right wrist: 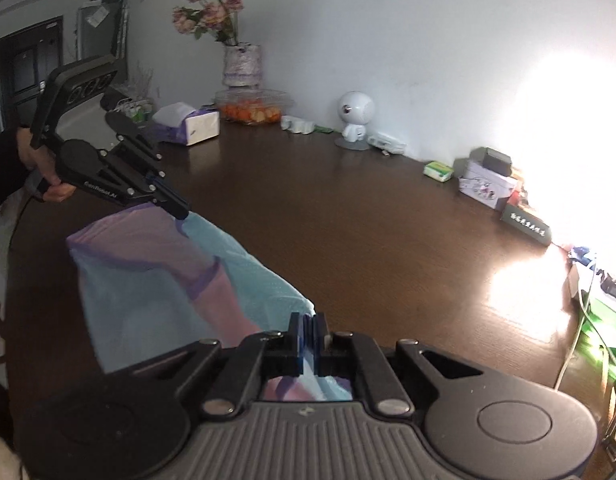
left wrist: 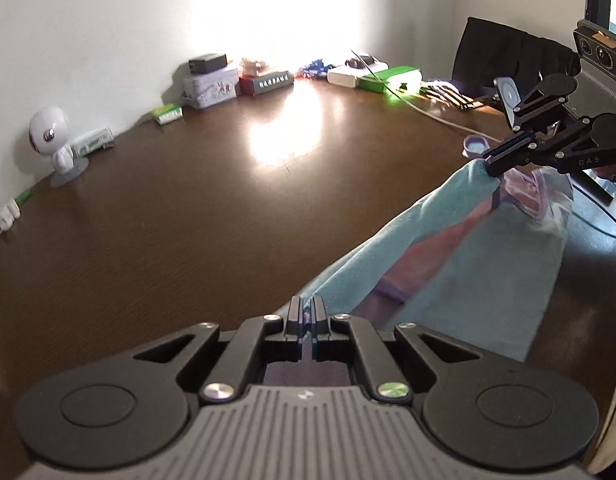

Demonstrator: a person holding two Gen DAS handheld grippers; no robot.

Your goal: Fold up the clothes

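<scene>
- The table [left wrist: 187, 208] is a wide, dark brown wooden top; its middle is bare, and boxes, a small white robot figure [right wrist: 354, 118] and a vase of flowers [right wrist: 241, 62] stand along the wall edge.
- The garment [left wrist: 460, 256] is thin, light cloth in teal with pink and lilac panels and a dark seam. It hangs stretched between the two grippers above the near side of the table, its lower part drooping toward the wood.
- Progress, as I judge it: early. The cloth is gripped at two points and lifted, but no neat fold shows yet; laying it flat and folding remain.
- The left gripper [left wrist: 306, 316] is clenched on one edge of the cloth.
- The right gripper [right wrist: 306, 332] is likewise clamped tight on the opposite edge.
</scene>
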